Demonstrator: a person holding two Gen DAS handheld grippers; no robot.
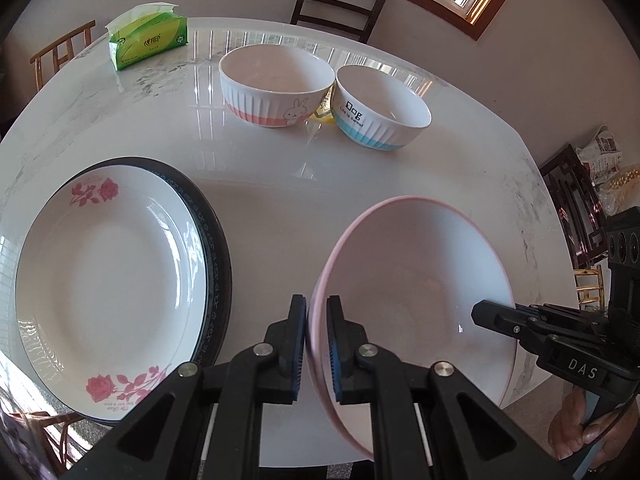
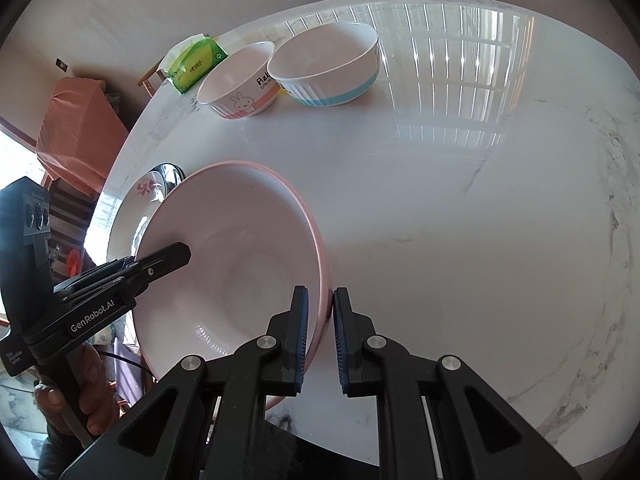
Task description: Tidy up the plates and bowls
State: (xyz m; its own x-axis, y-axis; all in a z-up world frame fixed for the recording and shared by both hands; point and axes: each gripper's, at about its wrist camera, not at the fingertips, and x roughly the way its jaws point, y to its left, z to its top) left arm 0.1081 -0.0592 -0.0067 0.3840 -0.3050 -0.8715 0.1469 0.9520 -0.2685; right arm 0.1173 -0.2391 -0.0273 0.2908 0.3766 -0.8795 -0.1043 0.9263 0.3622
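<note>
Sunlight is bouncing off a glossy white marble table (image 1: 280, 216), with chairs and a window behind its far edge. Both hands are working one pink-rimmed plate (image 1: 420, 280): the left gripper (image 1: 317, 344) is pinching its left rim, and the right gripper (image 2: 320, 340) is pinching the opposite rim, so the plate is hanging tilted over the table's near edge. I'm reading this as the carry step, with the plate heading for the rose plate (image 1: 108, 276) that's already sitting on a dark-rimmed plate (image 1: 216, 248) at the near left edge. Next move is probably leveling it, centering it over that stack and lowering before either claw lets go. The rabbit bowl (image 1: 276, 84) and blue-striped bowl (image 1: 380, 108) are waiting near the far edge, maybe touching, hard to tell.
</note>
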